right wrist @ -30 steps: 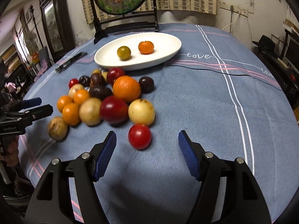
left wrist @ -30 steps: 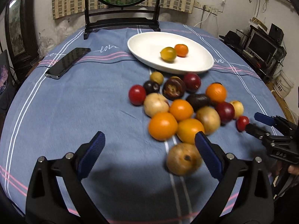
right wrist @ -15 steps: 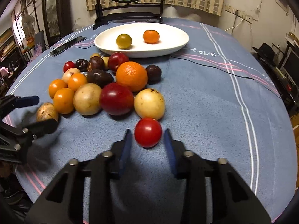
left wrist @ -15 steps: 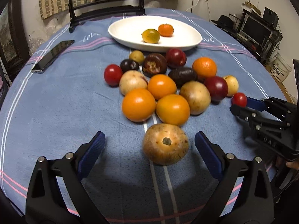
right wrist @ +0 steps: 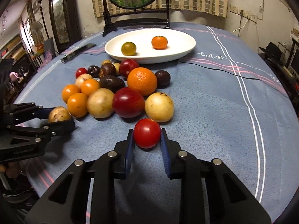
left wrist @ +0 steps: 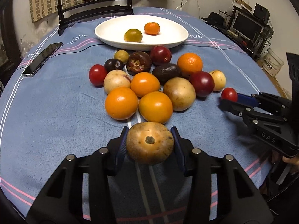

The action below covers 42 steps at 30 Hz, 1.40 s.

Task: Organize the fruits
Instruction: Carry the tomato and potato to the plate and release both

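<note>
Left gripper [left wrist: 150, 143]: fingers, just closing, clamped on the mottled brown round fruit [left wrist: 150, 143], on the blue cloth-covered surface [left wrist: 46, 102].
Right gripper [right wrist: 147, 140]: fingers clamped on the small red tomato [right wrist: 147, 133], beside the fruit pile.

Left claw [left wrist: 150, 145] just closed and right claw [right wrist: 147, 140] clamped, each gripping fruit

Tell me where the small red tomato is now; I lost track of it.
In the right wrist view the small red tomato sits low and central between the right gripper's jaws, just in front of the pale yellow fruit.
</note>
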### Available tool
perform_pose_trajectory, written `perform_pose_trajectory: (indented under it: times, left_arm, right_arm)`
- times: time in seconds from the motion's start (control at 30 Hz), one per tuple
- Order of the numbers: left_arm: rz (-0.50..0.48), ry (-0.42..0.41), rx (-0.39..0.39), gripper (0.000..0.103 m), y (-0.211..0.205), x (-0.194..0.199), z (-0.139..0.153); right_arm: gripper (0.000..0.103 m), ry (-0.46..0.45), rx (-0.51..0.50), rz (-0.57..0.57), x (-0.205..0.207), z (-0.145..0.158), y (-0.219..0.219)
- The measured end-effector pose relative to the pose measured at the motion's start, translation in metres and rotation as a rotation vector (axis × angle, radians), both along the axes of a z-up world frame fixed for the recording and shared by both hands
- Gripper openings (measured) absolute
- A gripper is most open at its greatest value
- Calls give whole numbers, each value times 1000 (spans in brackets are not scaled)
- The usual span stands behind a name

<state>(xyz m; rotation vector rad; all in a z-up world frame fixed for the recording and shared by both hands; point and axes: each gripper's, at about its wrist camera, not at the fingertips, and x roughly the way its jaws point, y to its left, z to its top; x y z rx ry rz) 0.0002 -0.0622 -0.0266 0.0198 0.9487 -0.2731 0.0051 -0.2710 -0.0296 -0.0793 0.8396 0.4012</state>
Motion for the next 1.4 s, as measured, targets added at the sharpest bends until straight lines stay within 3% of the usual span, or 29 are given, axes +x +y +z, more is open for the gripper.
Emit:
perform_pose_trajectory:
  times: [0.17,0.3,0.63,0.9,1.1,1.2,1.27,1.3,1.37,1.4]
  left_arm:
    - [-11,-29,-26,46,5,2,16]
    - [-15,-71,-39,46,11,12,34]
    - [16,-166,-11,46,9,92,77]
    - [91,-130,22,46,13,174,65]
    - [142,-79,25,46,20,212,38]
    - [149,-68,16,47,20,216,28]
    - [147,-90,17,61,21,214,30]
    - [144,-103,18,76,22,213,32]
    - [154,-161,9,78,26,206,40]
    - [153,-178,6,79,27,203,42]
  right_arm:
    - [28,7,72,19,-1,8,-3]
    - [28,-42,105,30,2,32,-6]
    - [28,-181,100,36,58,87,20]
    - [28,-83,39,-19,145,62,46]
    - [28,-30,-2,-62,175,34,52]
    - [28,-19,25,-69,182,27,47]
    - [28,-5,44,-70,185,25,43]
    - [29,2,60,-69,186,25,41]
    - [34,9,77,-68,186,24,37]
    - [45,6,75,-72,185,25,36]
